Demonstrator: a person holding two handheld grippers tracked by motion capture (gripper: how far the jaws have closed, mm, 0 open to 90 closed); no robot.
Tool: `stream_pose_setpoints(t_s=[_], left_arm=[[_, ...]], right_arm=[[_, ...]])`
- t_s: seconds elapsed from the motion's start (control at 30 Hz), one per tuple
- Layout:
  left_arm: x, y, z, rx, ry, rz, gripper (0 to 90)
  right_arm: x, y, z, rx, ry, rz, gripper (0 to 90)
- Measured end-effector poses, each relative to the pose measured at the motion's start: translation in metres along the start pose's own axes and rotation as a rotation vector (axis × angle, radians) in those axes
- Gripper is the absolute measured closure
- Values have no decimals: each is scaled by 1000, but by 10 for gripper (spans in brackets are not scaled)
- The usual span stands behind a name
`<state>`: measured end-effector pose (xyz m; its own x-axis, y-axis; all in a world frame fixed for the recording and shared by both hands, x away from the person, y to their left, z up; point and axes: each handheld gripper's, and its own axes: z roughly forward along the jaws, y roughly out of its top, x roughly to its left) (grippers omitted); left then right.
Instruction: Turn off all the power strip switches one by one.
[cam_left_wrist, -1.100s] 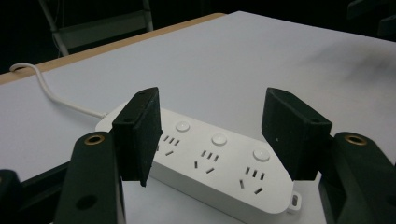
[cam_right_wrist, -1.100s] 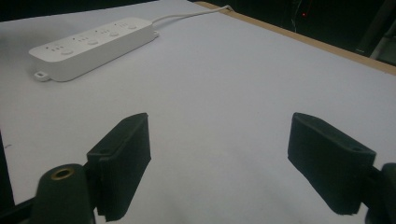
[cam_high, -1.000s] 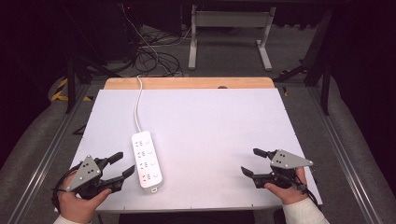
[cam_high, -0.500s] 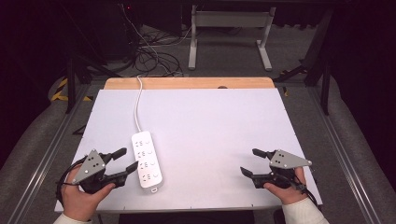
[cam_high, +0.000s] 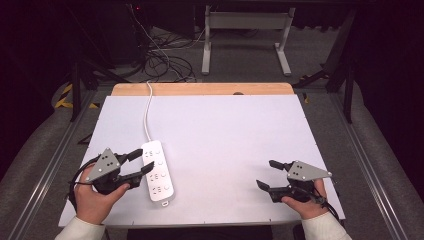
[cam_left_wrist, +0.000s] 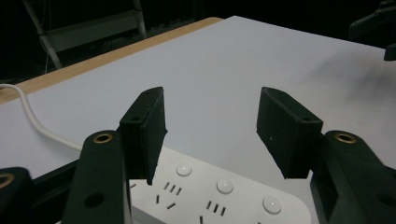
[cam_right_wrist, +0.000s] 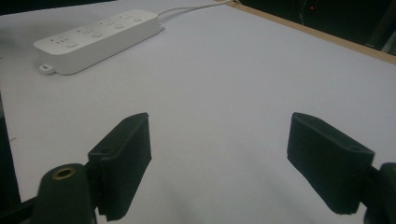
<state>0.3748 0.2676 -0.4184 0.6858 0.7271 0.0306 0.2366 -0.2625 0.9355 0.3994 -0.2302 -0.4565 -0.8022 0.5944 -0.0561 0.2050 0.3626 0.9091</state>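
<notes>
The open left gripper (cam_high: 142, 163) reaches the white plastic power strip (cam_high: 158, 176), not yet gripped; the right gripper (cam_high: 268, 175) waits open, well apart.

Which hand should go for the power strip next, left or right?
Left. The left gripper is open right at the power strip; the right gripper is open too, well across the table.
</notes>
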Motion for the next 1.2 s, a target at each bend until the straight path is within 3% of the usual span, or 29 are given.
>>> stream_pose_setpoints(t_s=[0.6,0.9,0.97,1.17,1.2], left_arm=[[17,8,32,22,-15,-36,474],[32,3,52,59,4,-69,475],[33,1,54,79,6,-66,515],[41,-1,55,133,39,-52,864],[42,-2,55,139,40,-58,864]], right_arm=[[-1,0,-1,-2,1,-3,221],[-1,0,-2,-8,1,-7,221],[-1,0,-2,-10,0,-5,221],[-1,0,-1,-8,5,-8,221],[-1,0,-1,-8,5,-8,221]])
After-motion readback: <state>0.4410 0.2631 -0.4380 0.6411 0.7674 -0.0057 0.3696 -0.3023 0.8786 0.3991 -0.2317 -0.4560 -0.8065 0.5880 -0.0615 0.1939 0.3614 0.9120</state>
